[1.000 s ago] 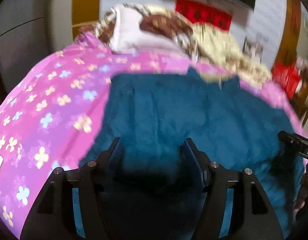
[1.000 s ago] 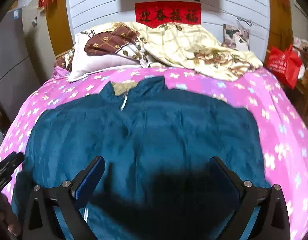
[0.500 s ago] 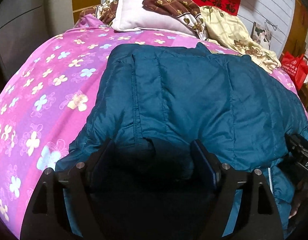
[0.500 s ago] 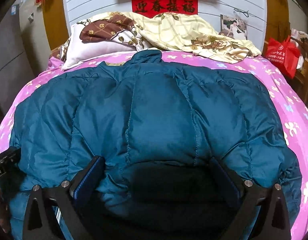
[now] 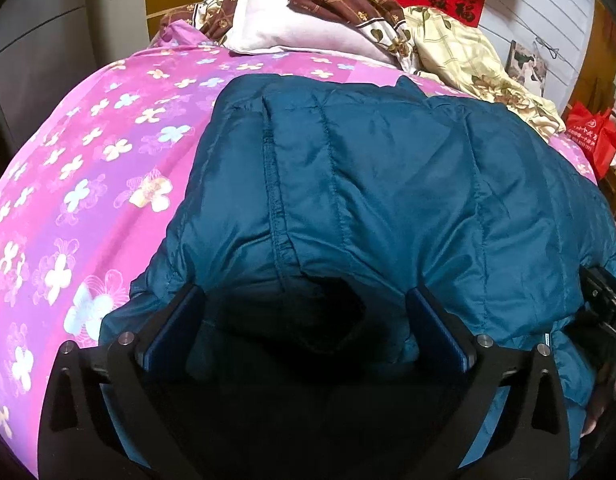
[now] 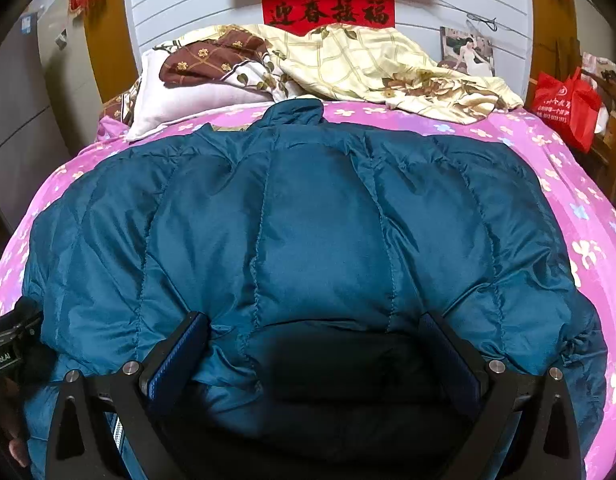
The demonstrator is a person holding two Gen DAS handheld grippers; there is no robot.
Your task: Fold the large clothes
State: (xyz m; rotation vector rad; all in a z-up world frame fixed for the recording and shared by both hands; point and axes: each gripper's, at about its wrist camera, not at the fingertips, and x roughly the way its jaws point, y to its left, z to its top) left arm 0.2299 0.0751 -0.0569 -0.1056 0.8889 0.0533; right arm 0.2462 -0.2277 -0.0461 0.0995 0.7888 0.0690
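So the big teal puffer jacket (image 6: 320, 216) is lying across the bed (image 5: 68, 200), spread over most of the pink flowered cover, collar up toward the pillow (image 6: 188, 100) end and the hem bunched at the near edge where both grippers are. Looks to me like the bottom part has been flipped up over the body, since there's a second layer and a bit of zipper peeking out underneath at the near edge, so I'd call that one fold down. The left gripper (image 5: 304, 320) has its jaws opening wide right now, with a puffy lump of the jacket sitting between them but the pads not pressing on it. The right gripper (image 6: 316, 344) also has its fingers well apart, padding bulging between them, nothing clamped as far as I can see. What's left, I reckon: the thing is still really wide, reaching nearly both side edges of the bed, so the sides or sleeves need bringing in, then probably another fold to make it compact.
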